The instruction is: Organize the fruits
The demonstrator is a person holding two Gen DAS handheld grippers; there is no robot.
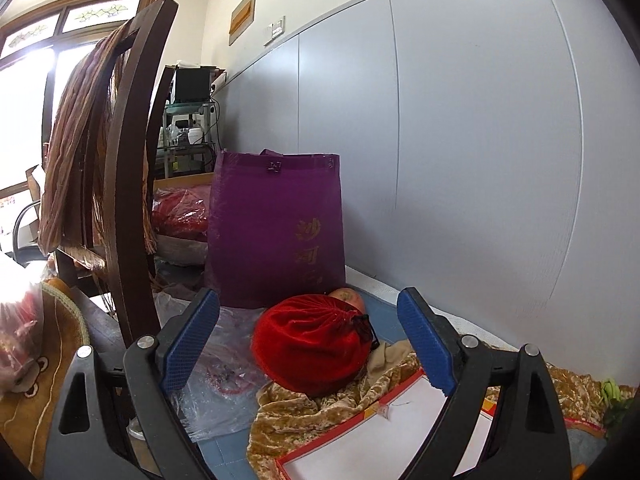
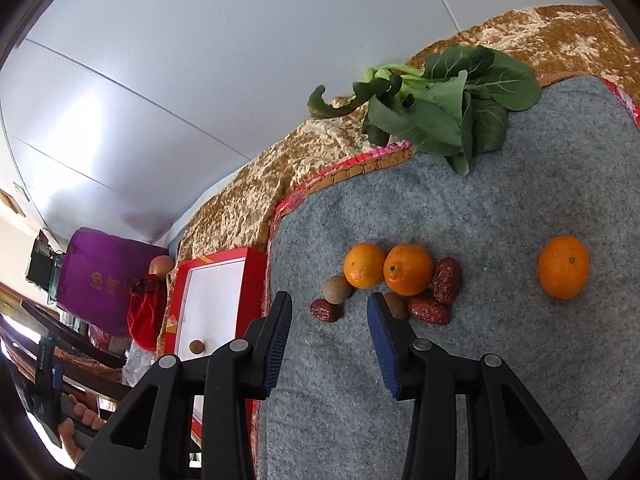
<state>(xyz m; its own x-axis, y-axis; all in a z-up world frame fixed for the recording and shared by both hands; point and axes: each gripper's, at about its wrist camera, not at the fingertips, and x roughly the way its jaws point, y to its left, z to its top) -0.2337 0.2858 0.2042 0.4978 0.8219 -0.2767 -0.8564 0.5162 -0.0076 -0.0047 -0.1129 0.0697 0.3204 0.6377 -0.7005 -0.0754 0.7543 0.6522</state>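
Observation:
In the right wrist view, two oranges [image 2: 364, 265] [image 2: 408, 269] lie together on a grey mat [image 2: 480, 340], with red dates [image 2: 447, 280] [image 2: 325, 310] and brown longans [image 2: 337, 289] around them. A third orange [image 2: 563, 267] lies apart to the right. My right gripper [image 2: 330, 316] is open and empty just in front of the cluster. A red box with a white inside [image 2: 212, 300] holds one longan [image 2: 196, 347]. My left gripper [image 1: 308, 336] is open and empty, with a red drawstring pouch [image 1: 310, 344] between its fingers; the box [image 1: 360, 440] lies below.
Leafy greens [image 2: 440, 108] lie at the mat's far edge. A purple bag [image 1: 276, 228] stands against the grey wall, with an apple [image 1: 348, 296] behind the pouch. A wooden chair [image 1: 128, 200] stands at left. Clear plastic bags [image 1: 224, 364] lie beside the pouch.

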